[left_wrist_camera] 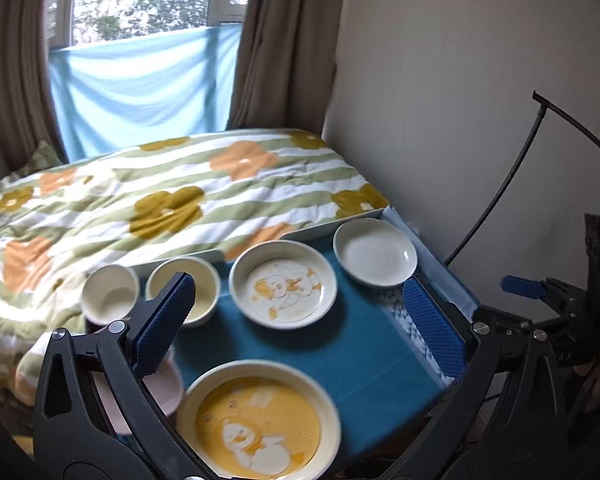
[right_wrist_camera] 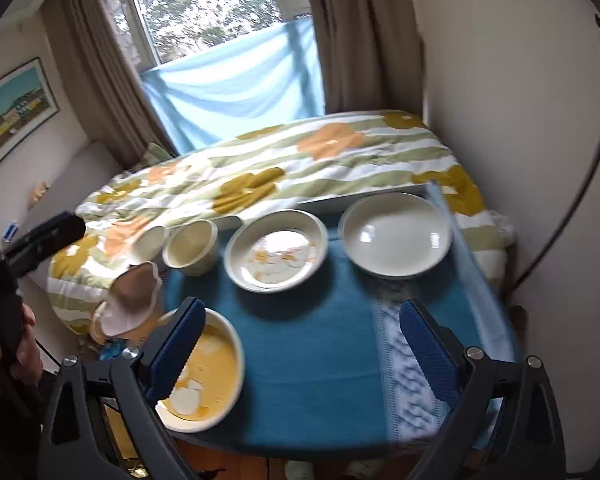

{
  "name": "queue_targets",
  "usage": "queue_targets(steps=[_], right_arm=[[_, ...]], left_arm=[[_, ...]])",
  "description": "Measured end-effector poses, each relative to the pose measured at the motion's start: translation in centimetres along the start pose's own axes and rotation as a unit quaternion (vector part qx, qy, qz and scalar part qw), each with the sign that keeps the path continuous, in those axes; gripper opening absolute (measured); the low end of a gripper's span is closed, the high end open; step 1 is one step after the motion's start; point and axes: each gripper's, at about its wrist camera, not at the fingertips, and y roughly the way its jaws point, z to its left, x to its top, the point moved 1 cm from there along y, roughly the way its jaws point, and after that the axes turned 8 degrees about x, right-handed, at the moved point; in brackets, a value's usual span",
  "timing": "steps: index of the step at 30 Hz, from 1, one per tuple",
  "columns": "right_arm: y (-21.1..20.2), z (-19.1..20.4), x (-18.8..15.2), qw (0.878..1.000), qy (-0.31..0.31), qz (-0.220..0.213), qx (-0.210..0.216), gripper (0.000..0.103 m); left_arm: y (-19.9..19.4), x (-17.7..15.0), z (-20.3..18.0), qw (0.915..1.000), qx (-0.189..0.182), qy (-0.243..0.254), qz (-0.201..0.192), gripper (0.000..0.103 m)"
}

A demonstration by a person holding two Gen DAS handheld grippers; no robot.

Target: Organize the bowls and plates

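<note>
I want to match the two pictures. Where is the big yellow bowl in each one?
Left wrist view: yellow bowl at bottom center, nearest the camera.
Right wrist view: yellow bowl at lower left, partly behind a blue finger.
Shared landmark: the plain white plate at the table's far right.

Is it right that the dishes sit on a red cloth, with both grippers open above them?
Not quite: the cloth is blue, not red, as the right wrist view shows. The rest holds: the dishes sit on it, and the left gripper and right gripper are both open above them.
</note>
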Motion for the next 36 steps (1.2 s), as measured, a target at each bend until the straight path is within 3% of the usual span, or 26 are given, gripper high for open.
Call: queue_targets(steps=[5,11,16,18,21,24,25,27,30,34,36], right_arm=[[0.0,-4.8,2.1,0.998,0.048,-0.012,-0.038,0.097],[4.6,-10.8,3.3,0.992,0.122,0.022,0.003,0.097],[9.5,-15.5,3.1,0.979,0.199,0.034,0.037,0.096],[12.0,-17.1,2.6,0.972,0.226,0.043,0.046,0.086],[14.9,-18.6,2.2,0.967,0.247,0.050,0.049,0.082],[16.6,-19.7,2.1,0.962,0.264,0.044,0.052,0.080],[17.1,-20.0,2.1,0.961,0.268,0.043,0.056,0.076],[18.0,-20.2,2.1,0.960,0.271,0.042,0.062,0.061],[18.4,-20.4,2.1,0.961,0.269,0.037,0.057,0.050],[18.9,-21.1,1.9,0.959,0.277,0.039,0.050,0.039],[19.2,-21.5,1.8,0.958,0.279,0.044,0.046,0.032]], left_arm=[[5.0,3.8,-4.2,0.9995,-0.019,0.019,0.016,0.103],[13.8,6.7,-6.9,0.9974,0.002,0.018,0.070,0.103],[23.4,6.4,-9.0,0.9891,-0.008,0.040,0.141,0.103],[27.2,5.5,-9.5,0.9834,-0.033,0.042,0.173,0.103],[32.2,4.2,-10.4,0.9757,-0.052,0.036,0.210,0.100],[36.3,3.2,-11.0,0.9684,-0.068,0.038,0.237,0.087],[37.0,3.0,-11.1,0.9664,-0.073,0.040,0.243,0.084],[38.7,2.5,-11.7,0.9604,-0.092,0.047,0.259,0.068],[40.3,2.0,-12.4,0.9527,-0.103,0.061,0.279,0.051],[41.3,1.7,-12.5,0.9483,-0.109,0.065,0.291,0.036],[41.5,1.6,-12.7,0.9484,-0.107,0.070,0.290,0.036]])
